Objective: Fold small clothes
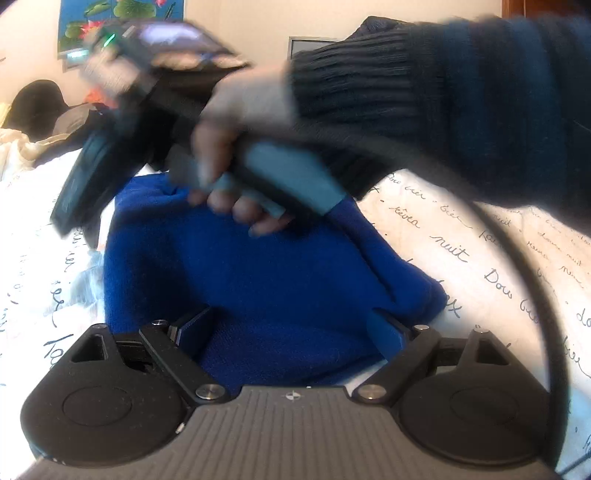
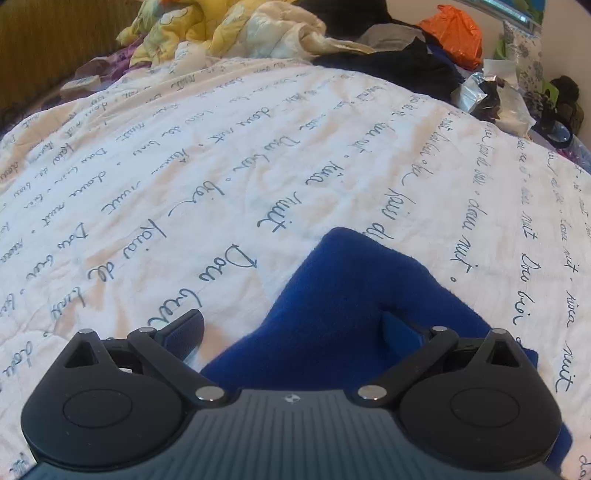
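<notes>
A blue knit garment lies bunched on the white bedspread, directly ahead of my left gripper. That gripper stands open just above the cloth, with fabric under the gap and neither pad pressing on it. A hand in a dark ribbed sleeve crosses above the garment, holding the other tool, which is blurred. In the right wrist view a corner of the same blue garment lies on the bedspread. My right gripper is open over its edge, one finger above the cloth and the other above the sheet.
The white bedspread printed with handwritten words spreads wide on all sides. At its far edge lie a yellow quilt, dark clothes, an orange bag and crumpled wrappers. A black cable hangs at the right.
</notes>
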{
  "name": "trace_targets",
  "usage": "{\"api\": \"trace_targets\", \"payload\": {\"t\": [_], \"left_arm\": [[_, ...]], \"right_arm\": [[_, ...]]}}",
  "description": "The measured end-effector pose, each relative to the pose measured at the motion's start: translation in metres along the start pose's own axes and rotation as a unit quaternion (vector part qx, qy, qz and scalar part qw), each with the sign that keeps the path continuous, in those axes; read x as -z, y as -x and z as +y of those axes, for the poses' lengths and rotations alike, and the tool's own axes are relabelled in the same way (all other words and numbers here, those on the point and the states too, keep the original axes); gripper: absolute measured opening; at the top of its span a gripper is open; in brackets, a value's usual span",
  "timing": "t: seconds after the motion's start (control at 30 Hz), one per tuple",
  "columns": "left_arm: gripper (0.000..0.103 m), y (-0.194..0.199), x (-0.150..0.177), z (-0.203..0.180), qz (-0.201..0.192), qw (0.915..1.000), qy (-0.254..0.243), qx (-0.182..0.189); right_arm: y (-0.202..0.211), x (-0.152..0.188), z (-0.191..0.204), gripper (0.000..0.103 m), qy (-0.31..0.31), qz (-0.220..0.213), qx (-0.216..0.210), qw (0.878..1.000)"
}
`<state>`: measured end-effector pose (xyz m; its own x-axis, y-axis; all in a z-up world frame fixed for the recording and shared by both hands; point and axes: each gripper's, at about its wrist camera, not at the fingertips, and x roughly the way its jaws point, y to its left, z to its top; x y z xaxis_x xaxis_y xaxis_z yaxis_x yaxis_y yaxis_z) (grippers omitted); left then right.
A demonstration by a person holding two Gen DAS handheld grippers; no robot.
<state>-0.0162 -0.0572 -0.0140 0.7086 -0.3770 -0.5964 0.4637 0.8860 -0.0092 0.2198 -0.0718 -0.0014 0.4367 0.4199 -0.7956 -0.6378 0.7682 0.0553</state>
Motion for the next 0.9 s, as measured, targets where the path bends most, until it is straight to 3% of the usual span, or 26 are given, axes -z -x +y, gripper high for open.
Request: {"api": "trace_targets", "payload": {"t": [0.07,0.1,0.2,0.23,0.3,0.33,0.37,0.4,0.47,0.5,0.53,0.6,0.67,0.7,0.73,0.77,0.8,0.83,0.87,0.9], "left_arm": [[0.088,0.015,0.004,0.004,-0.011,0.9997,0.018,-0.015],[0.089,0.024,0.006,0.009,-0.019,0.9991,0.038,-0.008],[0.094,0.03,0.01,0.024,-0.006,0.9968,0.077,0.02],[0.094,0.023,0.013,0.026,0.008,0.9967,0.078,0.021],[0.099,0.016,0.013,0.02,0.0,0.999,0.045,0.01],[0.098,0.016,0.01,0.019,-0.001,0.999,0.044,0.01],[0.092,0.02,0.006,0.021,-0.004,0.9985,0.055,0.007],[0.091,0.027,0.002,0.027,-0.013,0.9971,0.074,0.01],[0.1,0.046,0.0,0.05,-0.037,0.9901,0.134,0.014],[0.102,0.052,0.0,0.063,-0.042,0.9846,0.169,0.015],[0.101,0.054,0.001,0.078,-0.035,0.9772,0.208,0.02],[0.094,0.045,0.004,0.11,0.002,0.9556,0.292,0.039],[0.087,0.028,0.006,0.127,0.039,0.9366,0.343,0.06],[0.085,0.025,0.001,0.13,0.035,0.9375,0.341,0.059],[0.083,0.019,-0.004,0.129,0.044,0.9383,0.338,0.062],[0.068,0.015,-0.007,0.131,0.051,0.94,0.331,0.063],[0.022,0.008,-0.012,0.127,0.067,0.9429,0.321,0.059],[0.012,0.0,-0.016,0.118,0.09,0.9471,0.304,0.047],[0.012,0.0,-0.019,0.113,0.089,0.954,0.285,0.031],[0.011,0.007,-0.026,0.107,0.082,0.9624,0.258,0.015]], "right_arm": [[0.035,0.007,-0.014,0.102,-0.056,-0.029,-0.012,0.998],[0.06,0.016,-0.02,0.102,-0.082,-0.066,-0.031,0.994],[0.119,0.063,-0.045,0.102,-0.17,-0.139,-0.127,0.967],[0.124,0.079,-0.051,0.102,-0.198,-0.135,-0.151,0.959],[0.101,0.108,-0.061,0.102,-0.236,-0.075,-0.172,0.953],[0.091,0.122,-0.066,0.102,-0.238,-0.076,-0.181,0.951],[0.098,0.134,-0.071,0.101,-0.236,-0.119,-0.196,0.944],[0.106,0.142,-0.079,0.101,-0.271,-0.122,-0.198,0.934],[0.131,0.159,-0.098,0.102,-0.355,-0.13,-0.221,0.899],[0.145,0.171,-0.107,0.102,-0.373,-0.15,-0.239,0.884],[0.157,0.182,-0.113,0.102,-0.381,-0.162,-0.246,0.876],[0.167,0.202,-0.121,0.102,-0.399,-0.141,-0.232,0.876],[0.159,0.212,-0.122,0.102,-0.396,-0.092,-0.201,0.891],[0.151,0.214,-0.118,0.102,-0.392,-0.068,-0.189,0.898],[0.145,0.215,-0.115,0.101,-0.383,-0.072,-0.198,0.899],[0.14,0.214,-0.111,0.1,-0.379,-0.07,-0.214,0.897],[0.137,0.211,-0.108,0.081,-0.378,-0.072,-0.219,0.897],[0.133,0.205,-0.103,0.024,-0.364,-0.063,-0.208,0.906],[0.125,0.199,-0.097,0.017,-0.348,-0.037,-0.184,0.918],[0.124,0.196,-0.095,0.018,-0.337,-0.045,-0.186,0.922]]}}
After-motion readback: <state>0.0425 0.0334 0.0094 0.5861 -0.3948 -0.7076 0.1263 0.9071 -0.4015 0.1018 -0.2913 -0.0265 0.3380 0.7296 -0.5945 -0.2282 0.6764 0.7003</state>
